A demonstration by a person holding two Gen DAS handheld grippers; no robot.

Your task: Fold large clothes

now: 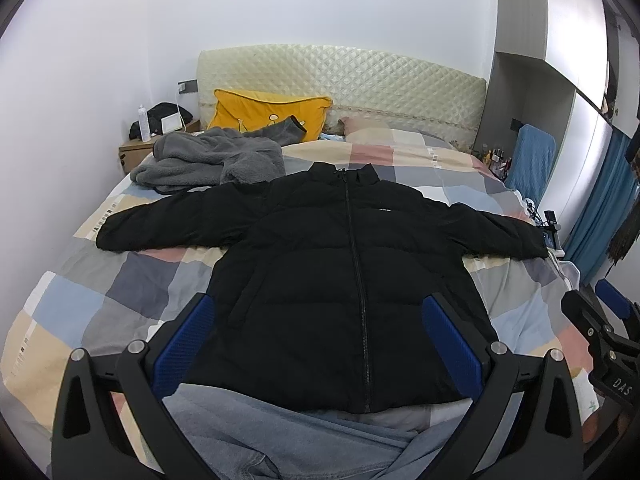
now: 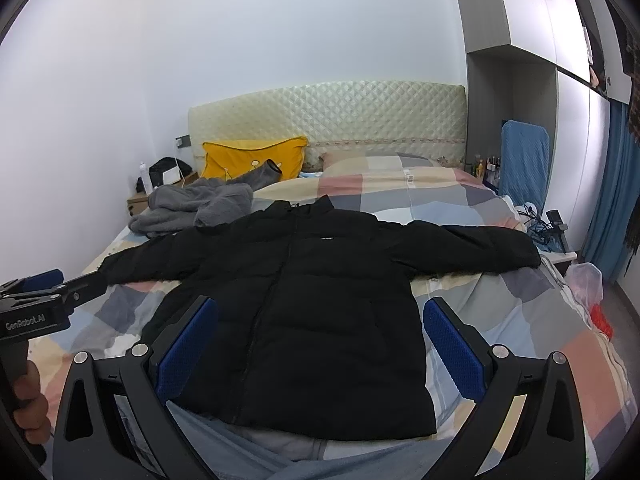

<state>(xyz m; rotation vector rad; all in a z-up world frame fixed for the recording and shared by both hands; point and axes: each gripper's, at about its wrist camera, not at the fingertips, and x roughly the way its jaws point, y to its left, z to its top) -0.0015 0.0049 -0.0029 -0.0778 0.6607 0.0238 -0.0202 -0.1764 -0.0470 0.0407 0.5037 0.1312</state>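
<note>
Jacket [image 1: 352, 280] flat on bed [image 1: 120, 280], sleeves out, no fold yet; my left gripper [image 1: 316, 344] & right gripper [image 2: 320, 344] jaws released, empty.

A: How does the left tool [image 1: 318, 336] stand?
B: Its blue pads [image 1: 186, 344] are spread wide, holding nothing.
A: And the right tool [image 2: 320, 340]?
B: Likewise wide apart, empty. A hand [image 2: 30, 400] grips the left tool's handle.

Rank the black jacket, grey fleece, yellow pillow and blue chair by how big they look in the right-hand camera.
1. Black jacket, by far, though it lies nearest.
2. Grey fleece.
3. Yellow pillow and blue chair look about alike; both sit far back, so I will not rank them.
</note>
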